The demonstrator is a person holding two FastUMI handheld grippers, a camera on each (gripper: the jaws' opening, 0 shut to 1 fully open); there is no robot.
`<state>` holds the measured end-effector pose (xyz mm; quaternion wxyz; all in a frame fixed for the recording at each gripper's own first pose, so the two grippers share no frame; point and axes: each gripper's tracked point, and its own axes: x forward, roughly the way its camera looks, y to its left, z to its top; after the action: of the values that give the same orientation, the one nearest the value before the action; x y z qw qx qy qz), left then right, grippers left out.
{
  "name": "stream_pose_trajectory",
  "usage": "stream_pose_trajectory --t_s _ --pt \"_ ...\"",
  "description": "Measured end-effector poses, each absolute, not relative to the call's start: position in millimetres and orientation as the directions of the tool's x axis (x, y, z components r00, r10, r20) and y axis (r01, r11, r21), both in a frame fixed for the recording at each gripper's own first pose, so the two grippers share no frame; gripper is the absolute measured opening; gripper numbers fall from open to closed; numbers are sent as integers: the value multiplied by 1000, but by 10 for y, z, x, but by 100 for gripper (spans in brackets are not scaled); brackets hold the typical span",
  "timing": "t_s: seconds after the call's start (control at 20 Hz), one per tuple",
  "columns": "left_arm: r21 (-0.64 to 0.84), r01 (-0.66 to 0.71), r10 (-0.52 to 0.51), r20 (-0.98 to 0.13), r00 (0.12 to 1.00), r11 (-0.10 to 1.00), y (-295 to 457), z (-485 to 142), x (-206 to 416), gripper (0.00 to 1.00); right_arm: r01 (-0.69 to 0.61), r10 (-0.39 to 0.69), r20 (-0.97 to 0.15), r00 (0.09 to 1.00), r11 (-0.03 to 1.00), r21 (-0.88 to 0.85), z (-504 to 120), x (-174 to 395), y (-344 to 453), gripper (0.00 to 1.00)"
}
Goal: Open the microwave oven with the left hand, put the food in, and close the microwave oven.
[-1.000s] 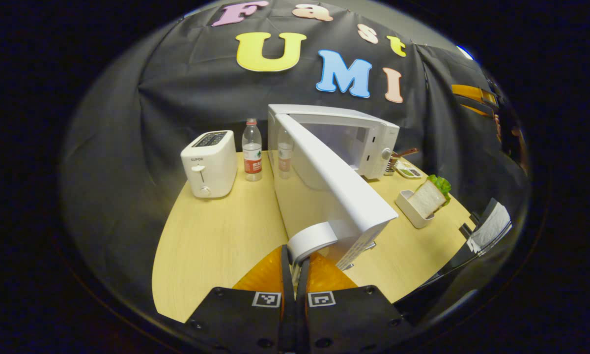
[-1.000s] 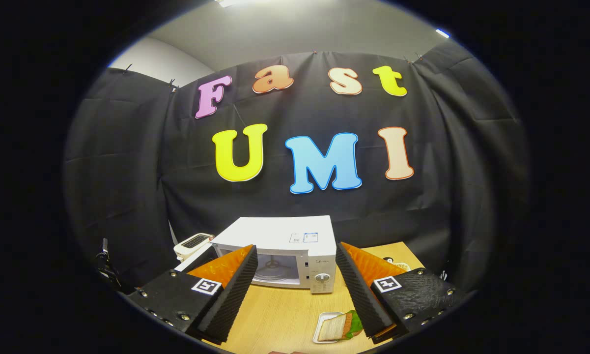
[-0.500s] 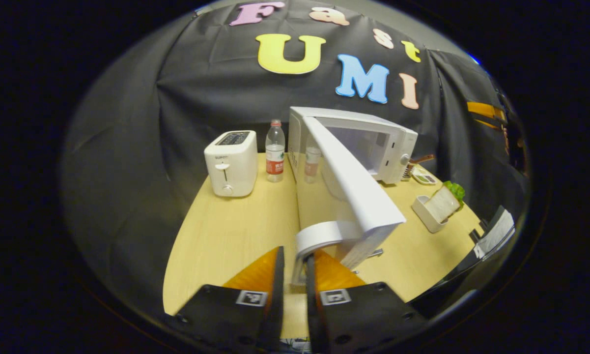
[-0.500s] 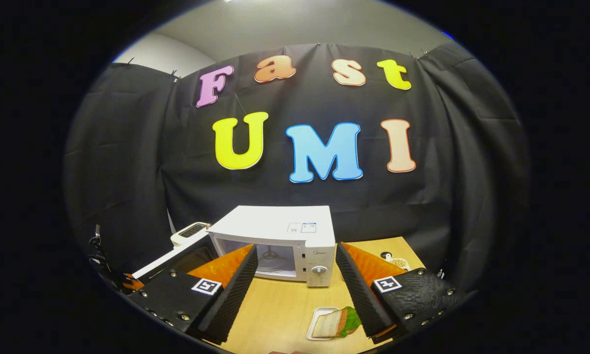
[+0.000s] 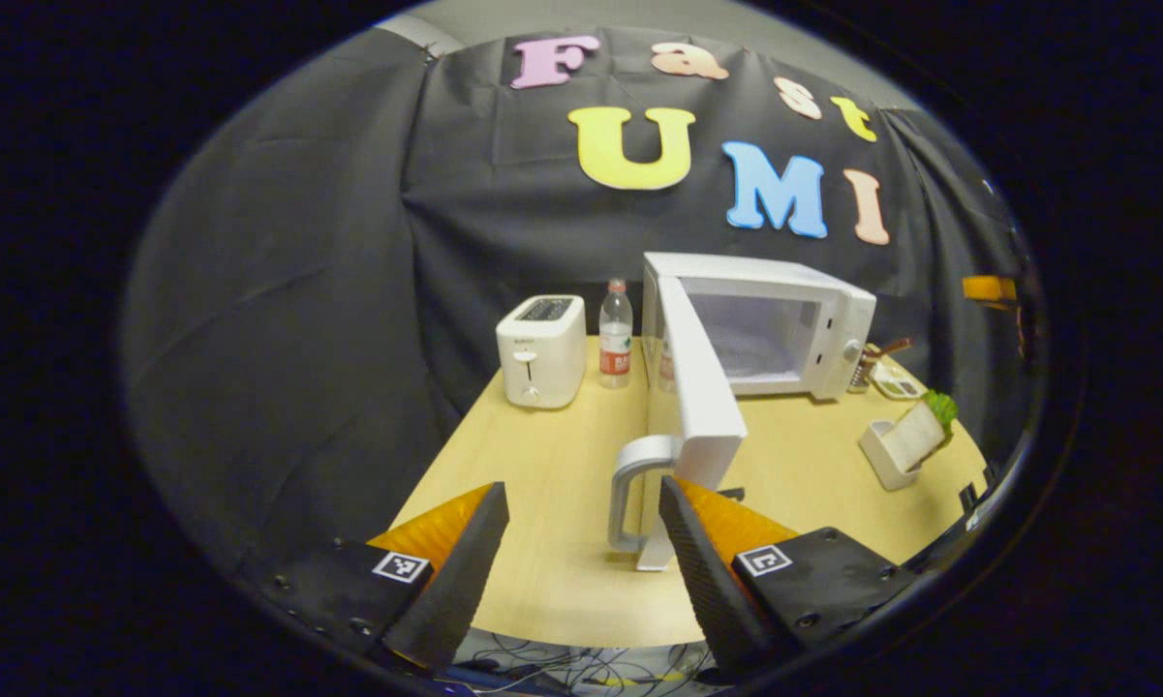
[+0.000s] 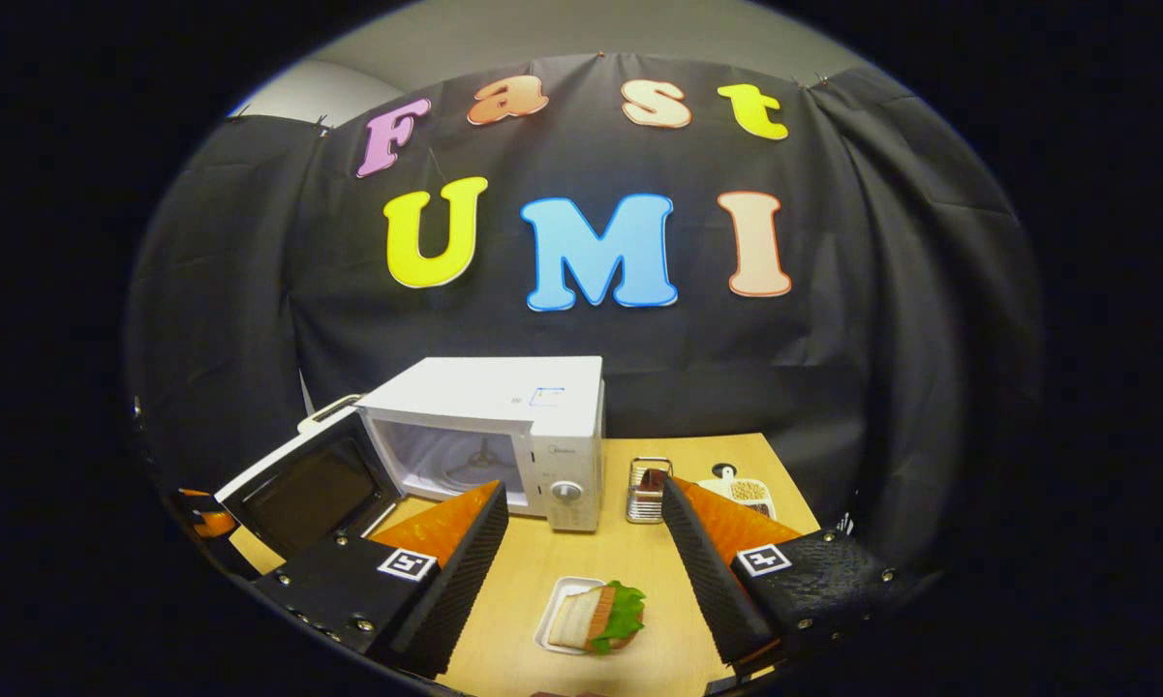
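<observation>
The white microwave (image 5: 838, 315) stands at the back of the wooden table (image 5: 542, 542), its cavity showing. Its door (image 5: 702, 397) is swung wide open, with the curved handle (image 5: 627, 484) towards me. My left gripper (image 5: 579, 496) is open and hangs a little short of the handle, touching nothing. In the right gripper view the microwave (image 6: 533, 411) and its open door (image 6: 305, 494) sit at centre left. The sandwich with lettuce (image 6: 596, 617) lies in a small white tray (image 6: 554, 620) just below my open right gripper (image 6: 583, 492). The same sandwich (image 5: 915, 436) stands at the right in the left gripper view.
A white toaster (image 5: 542, 348) and a water bottle (image 5: 616, 334) stand left of the microwave. Right of it are a small metal rack (image 6: 647, 489) and a little board of food (image 6: 744, 491). Cables lie below the table's front edge (image 5: 581, 668).
My left gripper let go of the door handle, opened and drew back; the door now stands wide open. The right gripper tilted down, so the sandwich sits higher in its view.
</observation>
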<state>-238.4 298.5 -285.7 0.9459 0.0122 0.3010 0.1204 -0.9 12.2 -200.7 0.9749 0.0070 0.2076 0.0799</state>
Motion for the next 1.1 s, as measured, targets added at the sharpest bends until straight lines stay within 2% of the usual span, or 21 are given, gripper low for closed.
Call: stream_pose_trajectory --t_s 0.15,0.3,0.5,0.55,0.6,0.65,0.8,0.85,1.1 --pt "60 -291 291 -394 872 955 2617 -1940 -2158 99 -150 183 -499 847 983 106 -2452 -7 -169 97" --pt "49 -339 341 -215 915 940 2211 -1082 -1780 100 -139 259 -642 721 963 232 -3019 -154 -230 98" --pt "39 -319 321 -57 945 947 1405 -282 -1298 100 -105 318 -735 599 941 322 -3554 -418 -299 98" --pt "46 -311 313 -34 949 949 1226 -144 -1201 98 -108 336 -745 576 935 338 -3641 -467 -283 98" --pt "47 -305 306 -20 952 951 1083 -47 -1073 100 -109 352 -755 553 929 354 -3726 -514 -264 94" --pt "39 -293 294 1 956 955 921 60 -969 100 -114 369 -761 534 923 368 -3792 -541 -236 98" --pt "21 -291 290 40 956 957 636 326 -796 96 -118 408 -775 482 907 404 -3942 -620 -124 98" --pt "21 -297 296 45 954 955 616 366 -766 99 -109 419 -781 463 901 419 -3979 -631 -71 98" --pt "36 -297 297 8 955 954 678 241 -725 100 -75 373 -824 426 922 379 -4264 -592 82 97"
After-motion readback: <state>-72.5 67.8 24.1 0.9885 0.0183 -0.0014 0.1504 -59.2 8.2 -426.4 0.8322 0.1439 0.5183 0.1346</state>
